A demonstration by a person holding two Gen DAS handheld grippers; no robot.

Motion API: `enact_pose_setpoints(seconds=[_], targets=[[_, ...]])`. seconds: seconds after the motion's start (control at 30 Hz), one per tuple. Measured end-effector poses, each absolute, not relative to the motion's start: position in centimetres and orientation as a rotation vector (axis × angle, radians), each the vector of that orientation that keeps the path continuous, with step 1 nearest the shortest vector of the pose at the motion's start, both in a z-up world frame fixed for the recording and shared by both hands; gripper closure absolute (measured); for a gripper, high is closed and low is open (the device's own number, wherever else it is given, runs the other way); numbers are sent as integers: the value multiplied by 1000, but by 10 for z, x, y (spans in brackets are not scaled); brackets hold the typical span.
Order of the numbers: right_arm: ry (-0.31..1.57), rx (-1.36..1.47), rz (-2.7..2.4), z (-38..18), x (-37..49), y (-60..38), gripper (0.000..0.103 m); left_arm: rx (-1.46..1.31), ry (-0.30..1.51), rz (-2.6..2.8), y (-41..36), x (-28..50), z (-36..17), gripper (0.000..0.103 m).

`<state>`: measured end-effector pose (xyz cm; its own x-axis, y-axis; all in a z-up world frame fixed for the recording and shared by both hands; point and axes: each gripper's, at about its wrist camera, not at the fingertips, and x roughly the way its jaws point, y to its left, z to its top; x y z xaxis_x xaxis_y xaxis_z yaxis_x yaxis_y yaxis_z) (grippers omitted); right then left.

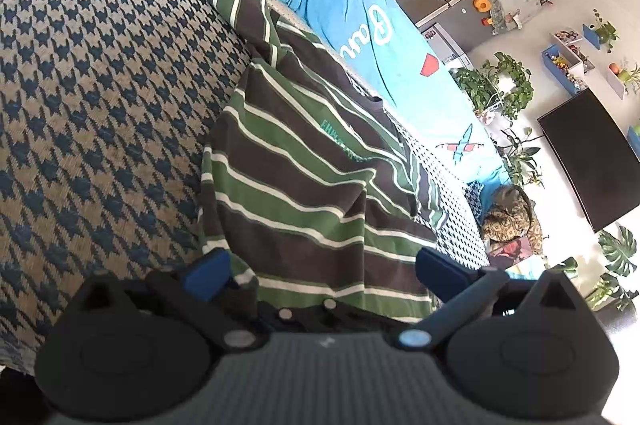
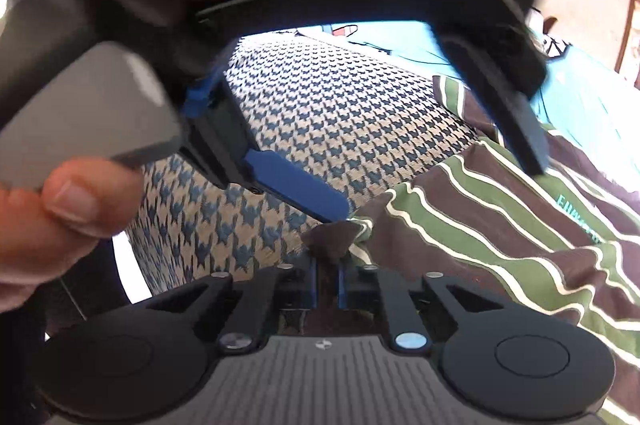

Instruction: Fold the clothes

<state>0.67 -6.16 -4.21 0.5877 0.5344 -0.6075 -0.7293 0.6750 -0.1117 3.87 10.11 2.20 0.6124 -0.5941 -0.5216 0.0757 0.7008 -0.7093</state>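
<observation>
Two hand-held grippers work one garment. The right hand-held gripper (image 2: 327, 285) has its blue pads pressed nearly together on a brown corner of the striped shirt (image 2: 500, 225), a small tuft of cloth bunching up just past the tips. The left hand-held gripper (image 1: 320, 267) stands spread wide, one blue finger (image 1: 208, 275) at the shirt's near left edge and the other over its right side, with the cloth lying between them and no pad pressing on it. In the right wrist view that same left hand-held gripper (image 2: 436, 193) hangs open over the shirt, its near blue fingertip just above the pinched corner, and a person's thumb (image 2: 76, 201) rests on its grey handle.

The shirt, in green, brown and white stripes, lies rumpled on the houndstooth-covered sofa seat (image 1: 100, 85), its far end against a blue printed cloth (image 1: 360, 17) draped along the back.

The step in hand looks like taking hold of the hem corners before a fold. To do it well, the right pinch should hold both layers, not only the top one, and the left should close on the matching corner rather than mid-hem. Then both should lift together, enough to let the wrinkles fall out, keeping the edge taut between them. A single-layer grip would likely drag the fold crooked.
</observation>
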Motion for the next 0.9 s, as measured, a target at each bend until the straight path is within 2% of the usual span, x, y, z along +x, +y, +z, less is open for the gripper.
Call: enact_pose_setpoints(seconds=[0.37,0.6,0.9], targets=[[606,-233,807,-30,12,-49,92,-624,643,-294,120,19,54,0],[629,-230,863,-33,3,-53,76,-588,650,-279,113,20,56,0],[678,-161,869,-24,-10,-73,75,-562,672,-253,105,28,49,0]])
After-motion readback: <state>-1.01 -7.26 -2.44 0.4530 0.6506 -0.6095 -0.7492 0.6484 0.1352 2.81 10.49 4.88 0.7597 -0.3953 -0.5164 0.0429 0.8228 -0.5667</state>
